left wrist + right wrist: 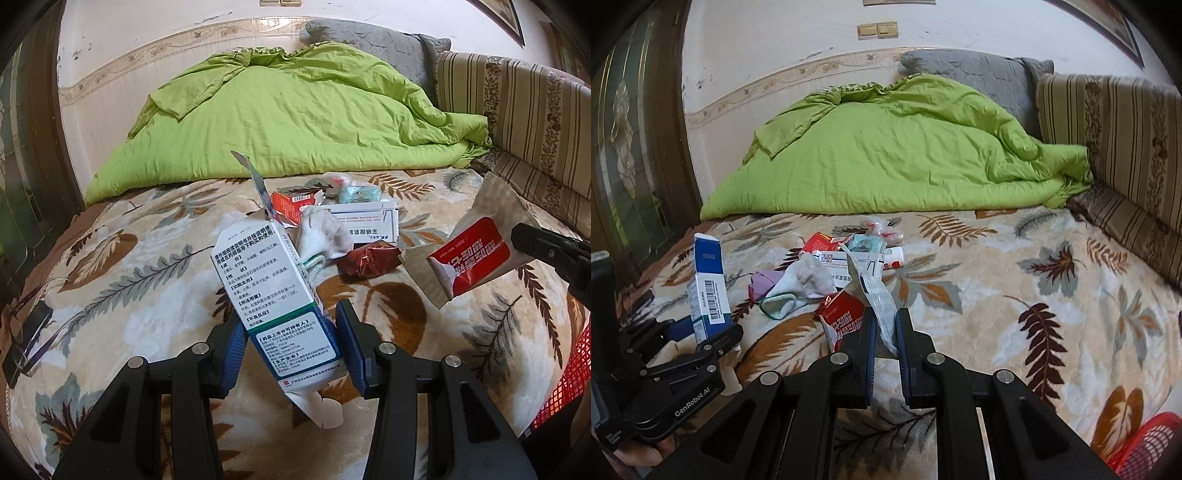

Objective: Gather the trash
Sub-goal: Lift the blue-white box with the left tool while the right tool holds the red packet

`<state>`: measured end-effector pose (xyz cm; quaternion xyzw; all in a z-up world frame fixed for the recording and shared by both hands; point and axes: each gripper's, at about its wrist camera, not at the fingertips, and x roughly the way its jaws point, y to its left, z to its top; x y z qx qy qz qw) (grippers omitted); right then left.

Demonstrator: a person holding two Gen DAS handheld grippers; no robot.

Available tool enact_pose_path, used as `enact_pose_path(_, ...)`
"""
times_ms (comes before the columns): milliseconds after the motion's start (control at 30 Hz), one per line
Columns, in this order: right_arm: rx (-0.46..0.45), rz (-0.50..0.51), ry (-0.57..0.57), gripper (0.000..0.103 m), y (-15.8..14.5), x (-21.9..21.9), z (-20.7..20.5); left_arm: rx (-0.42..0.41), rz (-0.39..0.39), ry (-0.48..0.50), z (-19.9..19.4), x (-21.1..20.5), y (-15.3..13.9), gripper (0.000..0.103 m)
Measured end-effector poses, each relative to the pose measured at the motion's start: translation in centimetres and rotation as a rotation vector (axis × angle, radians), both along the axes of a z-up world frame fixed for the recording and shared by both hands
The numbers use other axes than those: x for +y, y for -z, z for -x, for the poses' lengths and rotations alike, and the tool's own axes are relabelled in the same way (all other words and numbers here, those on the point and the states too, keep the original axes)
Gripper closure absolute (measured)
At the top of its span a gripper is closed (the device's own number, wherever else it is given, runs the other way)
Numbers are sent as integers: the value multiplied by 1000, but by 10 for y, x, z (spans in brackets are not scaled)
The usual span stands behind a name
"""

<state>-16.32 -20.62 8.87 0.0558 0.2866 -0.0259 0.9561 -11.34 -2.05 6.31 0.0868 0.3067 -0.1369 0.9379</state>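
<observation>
You have both tools loaded above the bed (1015,295): the left tool (291,341) is closed on the lower end of a white-and-blue medicine box (273,280), its top flap standing open, and the right tool (885,332) is pinched tight on a brown-and-red paper packet (871,295) that hangs from one edge. Carry both toward the red basket (1145,439), which shows only as a mesh rim at the near right corner of the bed; what it holds cannot be seen. The packet looks limp, so keep the grip firm and release only once it is over the rim; the box, held low, may tip as you swing it. The rest of the litter lies in a heap on the blanket beyond the medicine box: a white glove (325,232), a long white carton (369,218), a dark red wrapper (365,260) and an orange box (291,203).
</observation>
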Motion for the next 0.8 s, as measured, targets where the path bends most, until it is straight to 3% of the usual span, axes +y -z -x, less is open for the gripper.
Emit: enact_pose_path(800,11,29,25,91,3,5,-1,-2,11,18,4,-5,1,57)
